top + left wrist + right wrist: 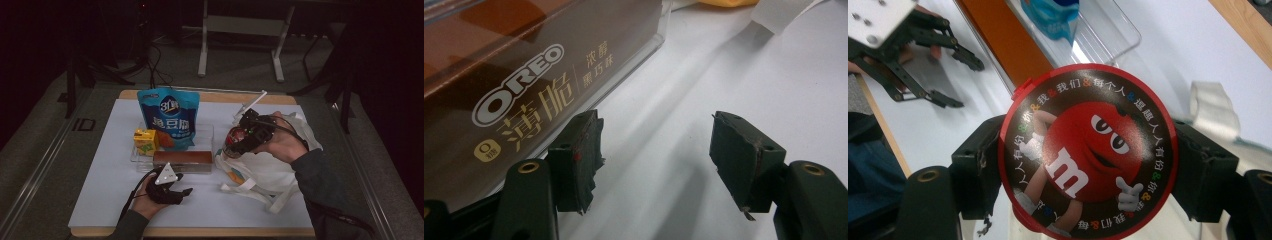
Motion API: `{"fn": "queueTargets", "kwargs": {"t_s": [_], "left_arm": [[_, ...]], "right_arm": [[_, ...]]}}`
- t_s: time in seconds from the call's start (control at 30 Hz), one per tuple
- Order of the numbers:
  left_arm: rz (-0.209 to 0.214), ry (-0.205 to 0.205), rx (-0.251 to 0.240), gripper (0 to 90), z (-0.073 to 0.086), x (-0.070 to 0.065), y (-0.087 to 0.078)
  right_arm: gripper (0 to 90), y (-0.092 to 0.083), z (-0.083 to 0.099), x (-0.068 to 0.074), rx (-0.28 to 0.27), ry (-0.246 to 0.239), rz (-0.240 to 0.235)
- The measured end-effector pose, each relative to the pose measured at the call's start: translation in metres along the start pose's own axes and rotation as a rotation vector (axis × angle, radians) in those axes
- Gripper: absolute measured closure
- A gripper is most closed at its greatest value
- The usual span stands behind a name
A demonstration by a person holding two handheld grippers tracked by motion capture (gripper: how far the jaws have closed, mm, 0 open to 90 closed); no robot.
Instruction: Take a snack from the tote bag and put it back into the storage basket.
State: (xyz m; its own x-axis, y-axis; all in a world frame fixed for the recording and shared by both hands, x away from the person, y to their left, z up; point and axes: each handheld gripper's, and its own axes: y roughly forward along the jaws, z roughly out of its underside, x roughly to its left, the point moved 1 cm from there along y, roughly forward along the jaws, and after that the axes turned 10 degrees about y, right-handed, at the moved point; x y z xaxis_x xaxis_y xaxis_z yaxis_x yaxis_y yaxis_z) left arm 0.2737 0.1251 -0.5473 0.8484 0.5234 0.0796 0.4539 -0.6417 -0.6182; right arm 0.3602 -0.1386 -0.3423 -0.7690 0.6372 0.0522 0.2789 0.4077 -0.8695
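My right gripper (235, 143) is shut on a round red M&M's tin (233, 136), held in the air over the white tote bag (265, 170). In the right gripper view the tin's lid (1083, 145) faces the camera, with the gripper (1089, 165) pressing a pad on each side of it. Near the table's front, my left gripper (183, 183) rests open with nothing between its jaws. In the left gripper view it (656, 130) sits just beside the brown Oreo box (524, 75), apart from it.
A clear tray (205, 132) holds a blue snack bag (169, 117) and a yellow juice box (145, 141). The Oreo box (182, 160) lies along the tray's front. The tote bag's straps (240, 189) trail over the white table cover (105, 170).
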Motion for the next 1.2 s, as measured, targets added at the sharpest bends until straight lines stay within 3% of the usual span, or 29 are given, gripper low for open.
{"fn": "queueTargets", "kwargs": {"t_s": [0.53,0.77,0.93,1.2], "left_arm": [[-0.002,0.002,0.000,37.2,0.000,0.000,0.000],[-0.001,0.002,0.000,37.2,0.000,0.000,0.000],[-0.001,0.002,0.000,37.2,0.000,0.000,0.000],[-0.001,0.002,0.000,37.2,0.000,0.000,0.000]], "right_arm": [[25.6,0.016,-0.027,0.006,-0.015,0.023,-0.027],[25.6,0.023,-0.038,0.006,-0.012,0.030,-0.014],[25.6,0.032,-0.041,0.006,-0.003,0.033,0.021],[25.6,0.044,-0.046,0.004,0.004,0.044,0.027]]}}
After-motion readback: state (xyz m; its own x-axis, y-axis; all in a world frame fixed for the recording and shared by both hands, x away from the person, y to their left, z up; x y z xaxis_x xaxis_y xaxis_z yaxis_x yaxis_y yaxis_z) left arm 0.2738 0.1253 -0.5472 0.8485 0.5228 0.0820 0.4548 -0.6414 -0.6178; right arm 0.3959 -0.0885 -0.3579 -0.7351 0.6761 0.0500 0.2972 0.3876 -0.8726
